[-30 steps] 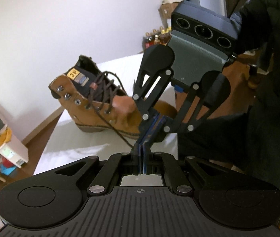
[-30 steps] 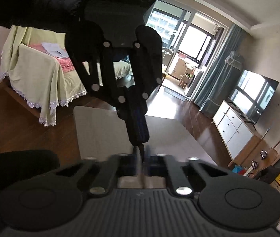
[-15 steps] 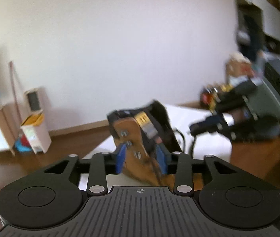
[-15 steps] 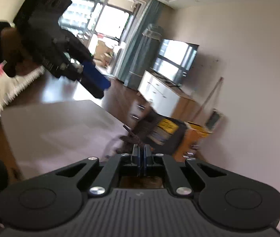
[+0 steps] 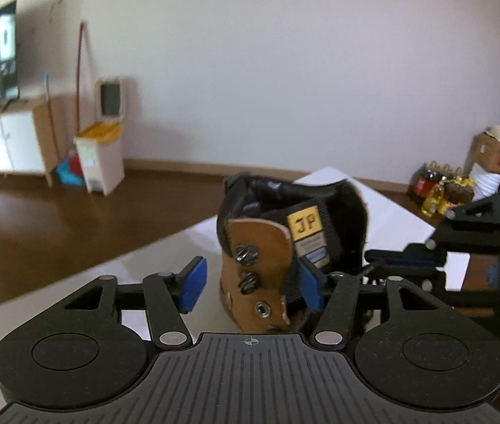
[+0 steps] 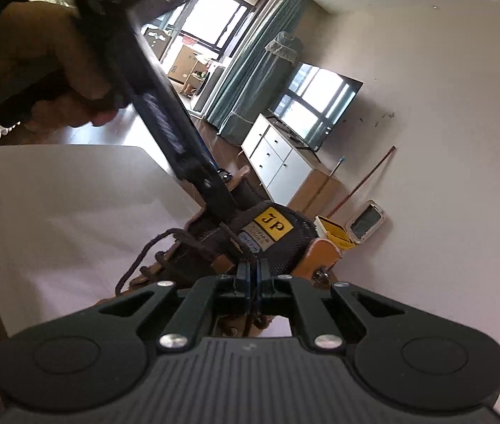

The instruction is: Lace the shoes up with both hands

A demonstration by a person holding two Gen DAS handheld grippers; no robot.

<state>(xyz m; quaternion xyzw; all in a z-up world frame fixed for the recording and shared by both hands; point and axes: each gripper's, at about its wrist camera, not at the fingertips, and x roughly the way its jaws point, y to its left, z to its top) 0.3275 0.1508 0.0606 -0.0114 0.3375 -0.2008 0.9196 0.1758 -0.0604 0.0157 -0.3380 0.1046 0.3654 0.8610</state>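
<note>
Left gripper (image 5: 250, 282): is being held with its blue pads (image 5: 193, 284) parted, the jaws having just been closing a little; the tan eyelet flap of the boot (image 5: 260, 247) is being straddled between them, the left pad being kept clear of the leather, contact at the right pad not being determinable. Right gripper (image 6: 253, 275): is being kept closed, the dark brown lace (image 6: 151, 247) being pinched between its pads, just near of the tongue with its yellow label. Boot: is being stood on the white table (image 6: 55, 194), collar turned toward both grippers. Lace: a slack loop is being left lying over the boot's left side, above the tabletop. Person's hand (image 6: 45, 56): is being wrapped round the left gripper's handle, at far left in the right wrist view. White bin with yellow liner (image 5: 100, 162): is being shown on the wooden floor against the far wall. White cabinet (image 5: 3, 141) and television (image 6: 317, 106): are being shown farther along that wall.
</note>
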